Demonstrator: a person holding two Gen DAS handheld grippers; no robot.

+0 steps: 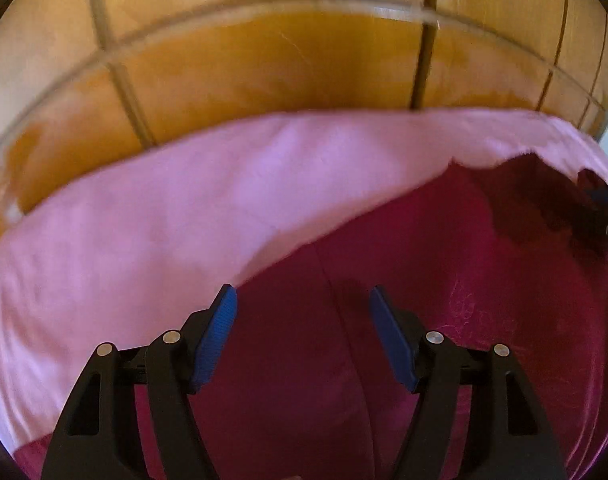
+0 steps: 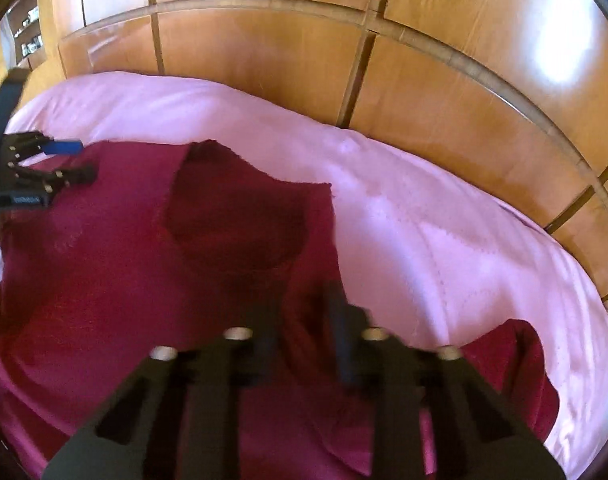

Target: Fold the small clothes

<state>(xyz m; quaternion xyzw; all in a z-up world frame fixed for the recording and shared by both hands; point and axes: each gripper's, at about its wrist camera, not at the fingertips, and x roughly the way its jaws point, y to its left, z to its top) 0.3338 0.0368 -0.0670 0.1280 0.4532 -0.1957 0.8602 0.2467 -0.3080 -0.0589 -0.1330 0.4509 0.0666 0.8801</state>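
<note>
A dark magenta garment [image 1: 423,280] lies spread on a pink sheet [image 1: 144,220]. Its neck opening [image 2: 232,216] faces the far side. My left gripper [image 1: 304,304] is open just above the garment's left part, blue pads apart, holding nothing. It also shows at the left in the right wrist view [image 2: 74,158], open. My right gripper [image 2: 304,320] is blurred, low over the garment's right edge; a fold of magenta cloth lies between its fingers, which stand a little apart.
The pink sheet [image 2: 443,240] covers a bed. Behind it stands a glossy wooden panelled headboard or wardrobe [image 2: 343,60]. Shelves with small items [image 2: 28,36] show at the far left.
</note>
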